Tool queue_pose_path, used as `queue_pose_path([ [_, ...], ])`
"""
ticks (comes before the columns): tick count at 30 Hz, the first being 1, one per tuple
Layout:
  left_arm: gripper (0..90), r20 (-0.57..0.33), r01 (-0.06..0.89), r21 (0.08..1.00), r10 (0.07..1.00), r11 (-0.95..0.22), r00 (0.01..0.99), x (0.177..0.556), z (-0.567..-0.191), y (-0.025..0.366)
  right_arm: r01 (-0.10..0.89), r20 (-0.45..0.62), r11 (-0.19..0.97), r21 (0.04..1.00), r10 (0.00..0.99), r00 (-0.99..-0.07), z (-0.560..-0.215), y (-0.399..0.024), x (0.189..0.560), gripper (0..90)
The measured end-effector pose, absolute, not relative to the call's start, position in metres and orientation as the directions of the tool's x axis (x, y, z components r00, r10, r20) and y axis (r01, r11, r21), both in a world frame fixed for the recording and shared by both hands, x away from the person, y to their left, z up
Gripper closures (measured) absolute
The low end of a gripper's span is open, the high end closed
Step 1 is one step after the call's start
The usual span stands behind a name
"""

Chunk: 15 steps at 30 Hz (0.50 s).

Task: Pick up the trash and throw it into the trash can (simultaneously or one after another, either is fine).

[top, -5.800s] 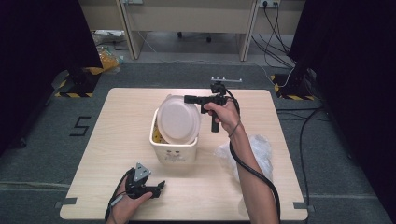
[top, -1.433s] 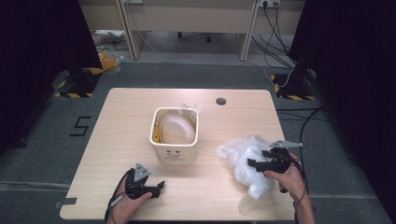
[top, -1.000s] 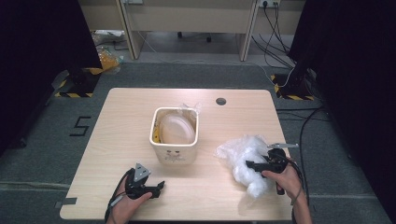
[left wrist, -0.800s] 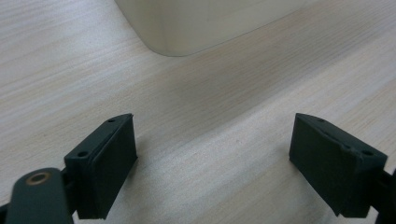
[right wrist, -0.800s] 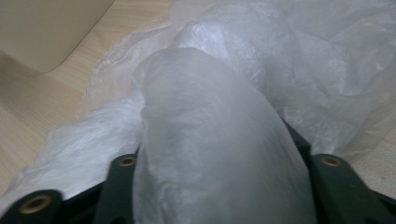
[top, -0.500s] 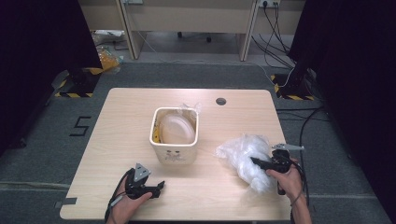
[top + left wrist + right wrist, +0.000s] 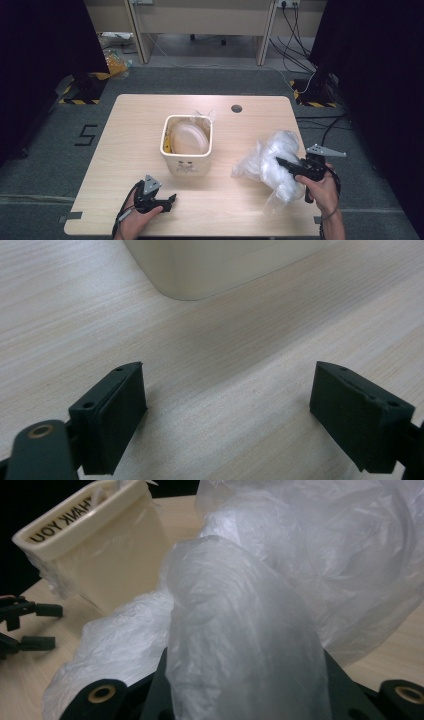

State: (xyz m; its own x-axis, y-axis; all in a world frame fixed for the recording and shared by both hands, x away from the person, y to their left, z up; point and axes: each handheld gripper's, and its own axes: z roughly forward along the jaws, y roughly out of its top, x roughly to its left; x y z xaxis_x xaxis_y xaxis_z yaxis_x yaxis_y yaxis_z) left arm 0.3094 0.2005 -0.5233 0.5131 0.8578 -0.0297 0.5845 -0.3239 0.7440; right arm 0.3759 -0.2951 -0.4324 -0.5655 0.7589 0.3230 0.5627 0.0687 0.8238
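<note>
crumpled clear plastic bag (image 7: 272, 165) lies diagonally; right hand-held gripper (image 7: 287, 165) has just clamped onto a fold.

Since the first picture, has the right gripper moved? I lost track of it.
Yes. The right gripper has come from beside the bin, toward the table's near right edge, its jaws just closed on the plastic bag.

Wide-apart black jaws of the left gripper (image 7: 230, 410) over pale wooden table (image 7: 240, 365), cream bin (image 7: 220, 262) beyond.
</note>
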Motion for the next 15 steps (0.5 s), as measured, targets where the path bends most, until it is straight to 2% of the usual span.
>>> queue_pose_path([
  [5,14.0,-0.03,0.584,0.744,0.858,-0.324,0.513,0.309,-0.523,0.2,0.536,0.316,0.067,0.842,0.742,-0.591,-0.417,-0.29,0.38,74.9],
  [15,14.0,-0.029,0.584,0.744,0.858,-0.325,0.513,0.309,-0.523,0.201,0.446,0.28,0.044,0.894,0.722,-0.633,-0.364,-0.287,0.387,75.2],
])
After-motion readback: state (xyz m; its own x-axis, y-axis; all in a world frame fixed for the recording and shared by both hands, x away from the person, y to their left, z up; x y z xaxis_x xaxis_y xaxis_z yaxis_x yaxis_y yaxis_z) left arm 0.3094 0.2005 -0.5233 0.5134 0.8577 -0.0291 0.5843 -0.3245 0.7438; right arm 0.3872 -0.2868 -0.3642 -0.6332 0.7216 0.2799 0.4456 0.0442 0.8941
